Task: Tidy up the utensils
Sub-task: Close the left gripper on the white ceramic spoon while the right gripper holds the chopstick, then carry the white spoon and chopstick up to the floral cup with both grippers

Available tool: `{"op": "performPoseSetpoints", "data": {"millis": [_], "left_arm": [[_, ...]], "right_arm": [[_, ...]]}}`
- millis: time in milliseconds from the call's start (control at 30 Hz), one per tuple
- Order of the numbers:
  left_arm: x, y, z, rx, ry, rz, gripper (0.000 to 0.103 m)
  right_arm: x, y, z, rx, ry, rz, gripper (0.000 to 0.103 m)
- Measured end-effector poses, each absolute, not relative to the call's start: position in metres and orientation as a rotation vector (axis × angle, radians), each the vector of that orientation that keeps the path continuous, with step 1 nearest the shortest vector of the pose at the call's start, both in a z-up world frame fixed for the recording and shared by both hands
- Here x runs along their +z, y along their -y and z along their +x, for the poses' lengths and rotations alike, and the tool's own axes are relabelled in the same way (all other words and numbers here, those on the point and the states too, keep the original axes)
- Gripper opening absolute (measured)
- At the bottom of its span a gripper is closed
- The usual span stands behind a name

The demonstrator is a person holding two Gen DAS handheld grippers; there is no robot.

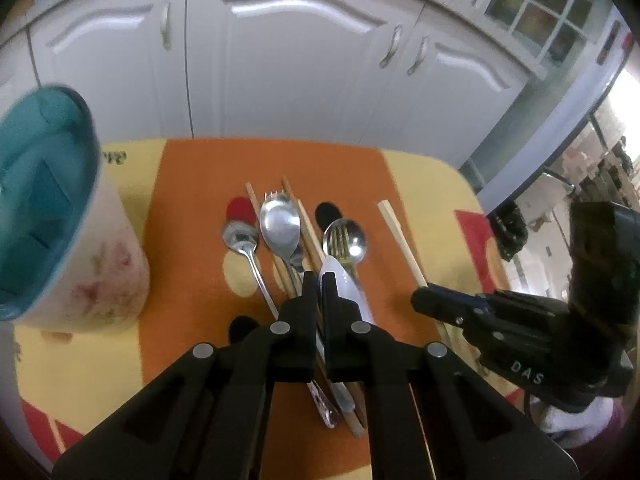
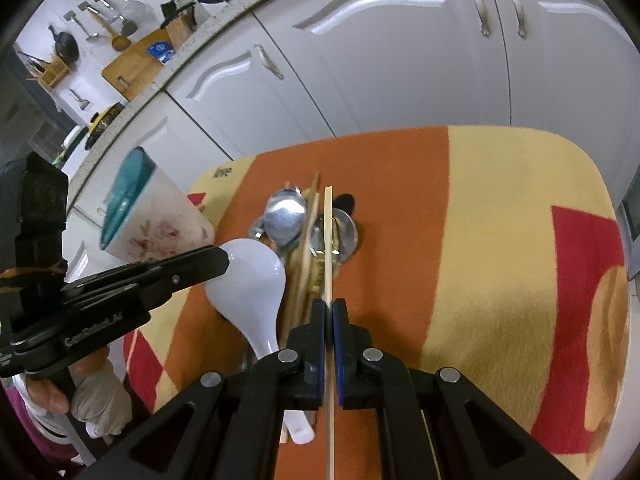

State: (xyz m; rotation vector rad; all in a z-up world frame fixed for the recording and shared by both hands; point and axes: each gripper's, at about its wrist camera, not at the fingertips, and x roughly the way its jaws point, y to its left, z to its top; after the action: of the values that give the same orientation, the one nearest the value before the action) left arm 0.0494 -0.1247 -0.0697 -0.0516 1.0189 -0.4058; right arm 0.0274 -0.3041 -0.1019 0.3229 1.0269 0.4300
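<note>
Two grippers: left gripper [image 2: 224, 262] fingers clamp white spoon [image 2: 250, 288]; right gripper [image 2: 330, 308] fingers clamp chopstick [image 2: 328, 240]; table edge [image 2: 580, 152] clear.

Two close downward views, shared tablecloth [image 1: 192, 280]

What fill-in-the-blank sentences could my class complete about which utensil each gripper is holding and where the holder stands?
1. The left gripper is shut on the white ____.
2. The right gripper is shut on a single wooden ____.
3. The floral utensil holder has a ____ rim.
4. The metal spoons lie on the ____ stripe of the mat.

Missing words: spoon; chopstick; teal; orange
</note>
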Motion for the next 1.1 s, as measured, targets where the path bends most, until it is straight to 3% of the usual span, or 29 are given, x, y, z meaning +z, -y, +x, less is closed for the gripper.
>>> {"op": "performPoseSetpoints", "data": {"millis": [633, 867, 1100], "left_arm": [[0.03, 0.057, 0.027, -0.348, -0.795, -0.103, 0.001], [0.083, 0.003, 0.028, -0.241, -0.672, -0.089, 0.001], [0.097, -0.048, 0.043, -0.086, -0.609, -0.051, 0.001]], "right_arm": [[-0.012, 0.255, 0.02, 0.608, -0.836, 0.348, 0.003], [0.026, 0.215, 0.037, 0.704, -0.724, 0.37, 0.003], [0.053, 0.154, 0.082, 0.767, -0.598, 0.414, 0.003]]}}
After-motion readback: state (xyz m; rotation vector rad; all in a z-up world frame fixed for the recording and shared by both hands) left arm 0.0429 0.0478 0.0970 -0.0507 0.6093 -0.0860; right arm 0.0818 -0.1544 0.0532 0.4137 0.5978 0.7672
